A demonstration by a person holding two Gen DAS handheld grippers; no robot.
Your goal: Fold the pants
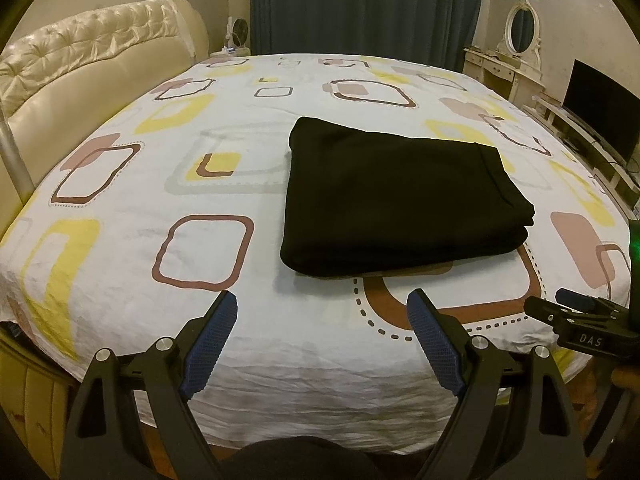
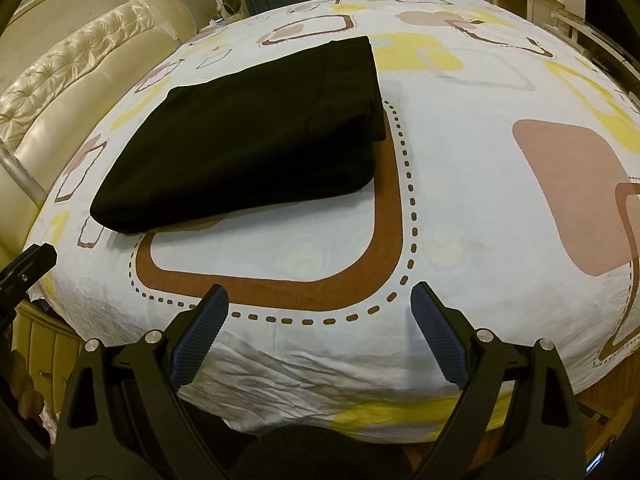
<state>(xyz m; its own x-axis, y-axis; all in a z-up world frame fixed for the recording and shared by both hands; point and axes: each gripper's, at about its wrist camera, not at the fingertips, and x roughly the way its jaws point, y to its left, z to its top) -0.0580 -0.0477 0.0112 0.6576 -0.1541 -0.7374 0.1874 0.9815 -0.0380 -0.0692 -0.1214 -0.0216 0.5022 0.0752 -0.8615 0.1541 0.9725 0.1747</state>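
The black pants (image 1: 396, 196) lie folded in a flat rectangular stack on the patterned bed sheet (image 1: 192, 184). They also show in the right wrist view (image 2: 256, 136), up and to the left. My left gripper (image 1: 322, 306) is open and empty, held above the near edge of the bed, short of the pants. My right gripper (image 2: 318, 298) is open and empty too, over the near edge and apart from the pants. The right gripper also shows at the right edge of the left wrist view (image 1: 576, 308), and the left gripper at the left edge of the right wrist view (image 2: 28, 264).
A cream tufted headboard (image 1: 92, 60) stands at the left. Dark curtains (image 1: 368, 4) hang behind the bed. A white dressing table with an oval mirror (image 1: 520, 40) and a dark TV screen (image 1: 600, 108) stand at the right.
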